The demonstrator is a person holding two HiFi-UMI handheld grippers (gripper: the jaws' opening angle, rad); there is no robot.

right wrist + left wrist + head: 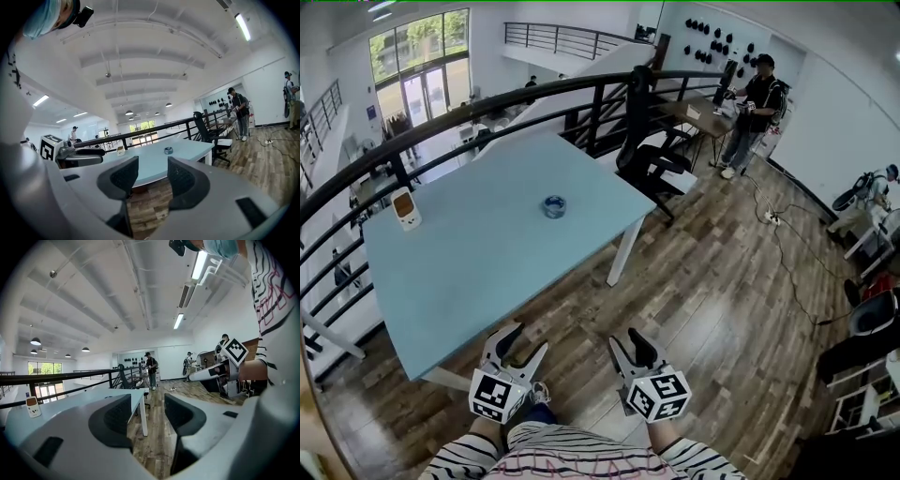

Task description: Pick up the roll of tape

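Wooden floor [722, 281] covers the near and right of the scene. A wide pale-blue table [487, 234] fills the left, its far side along a black railing [487, 108], with a black office chair [652, 159] at its far right corner. We hold the left gripper [528, 339] and the right gripper [625, 339] side by side at the table's near edge, both with jaws spread and nothing between them. A small white device [406, 208] stands at the table's left. The roll of tape [554, 206] lies flat near the table's middle, well apart from both grippers.
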